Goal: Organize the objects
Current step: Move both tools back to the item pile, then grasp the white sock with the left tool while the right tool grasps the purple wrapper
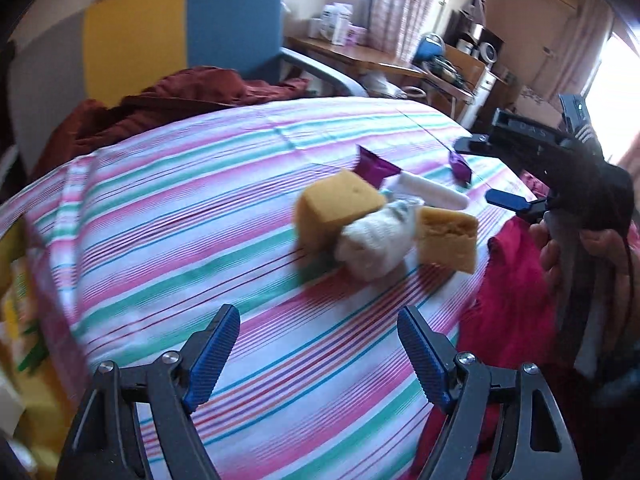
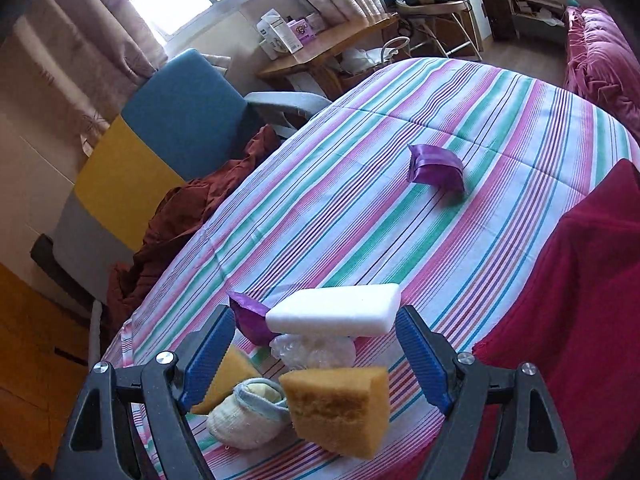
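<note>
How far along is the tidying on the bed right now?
Done: nothing clearly sorted. Two sponges, a rolled sock, a white block and one purple packet lie heaped; another packet lies apart. In hand: nothing; the left gripper and right gripper are open. Left: everything.

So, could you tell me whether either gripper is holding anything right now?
No: the left gripper and right gripper both stand open and empty above the sponges.
</note>
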A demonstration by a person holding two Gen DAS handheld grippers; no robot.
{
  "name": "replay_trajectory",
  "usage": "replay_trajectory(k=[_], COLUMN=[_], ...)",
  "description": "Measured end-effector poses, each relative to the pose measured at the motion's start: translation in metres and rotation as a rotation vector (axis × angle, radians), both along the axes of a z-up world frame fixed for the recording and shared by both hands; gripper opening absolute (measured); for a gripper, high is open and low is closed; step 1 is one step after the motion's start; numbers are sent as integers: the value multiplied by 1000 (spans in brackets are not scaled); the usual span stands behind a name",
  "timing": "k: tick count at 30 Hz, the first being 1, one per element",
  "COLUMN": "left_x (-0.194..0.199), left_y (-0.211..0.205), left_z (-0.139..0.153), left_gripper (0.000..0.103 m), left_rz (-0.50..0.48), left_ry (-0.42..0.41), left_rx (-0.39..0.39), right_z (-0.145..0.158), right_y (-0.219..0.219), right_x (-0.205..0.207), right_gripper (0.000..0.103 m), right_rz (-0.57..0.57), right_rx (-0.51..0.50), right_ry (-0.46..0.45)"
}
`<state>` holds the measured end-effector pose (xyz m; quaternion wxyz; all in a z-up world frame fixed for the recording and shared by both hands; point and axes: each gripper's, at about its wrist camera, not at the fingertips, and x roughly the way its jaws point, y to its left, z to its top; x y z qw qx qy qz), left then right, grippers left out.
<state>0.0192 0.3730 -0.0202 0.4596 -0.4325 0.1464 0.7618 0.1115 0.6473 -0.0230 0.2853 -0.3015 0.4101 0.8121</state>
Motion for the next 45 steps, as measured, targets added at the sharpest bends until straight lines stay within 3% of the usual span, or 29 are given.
replay_trajectory(k=[11,18,22,28,39,45], left_x=[-5,-17,-24,-18,-9,-6], left_y=[67,92,99,74,-33,-60], left_z=[-27,-45,-57,-53,-51,-52], left_gripper=[83,84,62,57,57,57], left_rz=[-35,6,-2,-48,9,38], left_ry=[-67,-139,-208,-166,-109,-110], left_rx=[-1,-7,0,15,7,13], right_z=[-13,-18,-21,-24,-19,-2], right_y=[7,7,8,7,-2,-25], right_x=[-4,-9,-10,-15,-21,-35], right_gripper=[84,84,84,84,84,74], right_rz=[15,33,32,53,88,179], right_rx=[-70,-87,-89,-86,-31,58], right_ry=[-2,-25,-41,-65,-98,-101])
